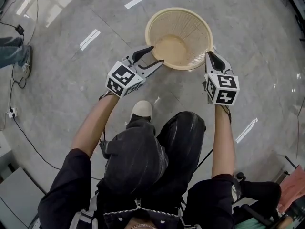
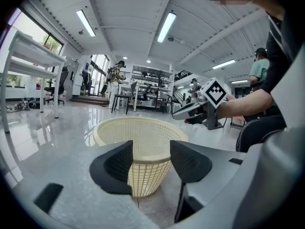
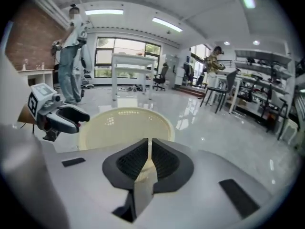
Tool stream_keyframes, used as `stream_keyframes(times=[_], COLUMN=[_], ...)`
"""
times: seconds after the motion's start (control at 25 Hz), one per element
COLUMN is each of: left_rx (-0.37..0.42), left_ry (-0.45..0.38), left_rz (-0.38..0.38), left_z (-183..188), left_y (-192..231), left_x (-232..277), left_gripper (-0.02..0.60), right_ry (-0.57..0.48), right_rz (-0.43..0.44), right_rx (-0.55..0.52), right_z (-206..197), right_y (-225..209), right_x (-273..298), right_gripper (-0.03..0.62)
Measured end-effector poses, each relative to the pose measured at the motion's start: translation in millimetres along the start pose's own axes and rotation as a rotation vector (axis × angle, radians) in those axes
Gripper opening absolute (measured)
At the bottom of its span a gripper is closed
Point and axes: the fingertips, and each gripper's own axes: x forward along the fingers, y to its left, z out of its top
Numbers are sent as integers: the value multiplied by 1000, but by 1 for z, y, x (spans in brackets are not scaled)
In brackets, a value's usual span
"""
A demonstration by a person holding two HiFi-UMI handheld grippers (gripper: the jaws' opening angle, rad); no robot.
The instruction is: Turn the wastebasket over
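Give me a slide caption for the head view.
Upright wastebasket, right gripper pinching its rim, left gripper open at the rim.

A big open lab/workshop hall is shown. Polished grey floor [image 1: 71, 70] and long ceiling strip lights [image 2: 167, 26] are seen, w/ white workbenches [image 3: 131, 61], equipment racks [image 3: 267, 63], office chairs [image 3: 162, 75] & tall windows [image 3: 126, 49]. Cables [image 1: 14, 80] are laid along the floor edge.

The head camera looks steeply down on the wastebasket [image 1: 194, 31]. The cameras on the left gripper [image 1: 156, 55] and right gripper [image 1: 210, 56] sit close at its rim, facing each other across it.
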Motion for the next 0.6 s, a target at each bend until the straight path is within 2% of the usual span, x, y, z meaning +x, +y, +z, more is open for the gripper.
stream_keyframes(times=[0.08, 0.24, 0.6], left_rx=[-3, 13, 29], left_ry=[-3, -1, -4], left_rz=[2, 15, 31], left_z=[0, -1, 5], left_y=[1, -1, 2], left_x=[0, -1, -1], left_gripper=[233, 233, 230], right_ry=[30, 61, -3], right_rz=[-22, -27, -15], right_rx=[40, 25, 119], right_z=[-18, -35, -25], right_y=[-10, -7, -8], right_x=[2, 5, 3], right_gripper=[26, 23, 15])
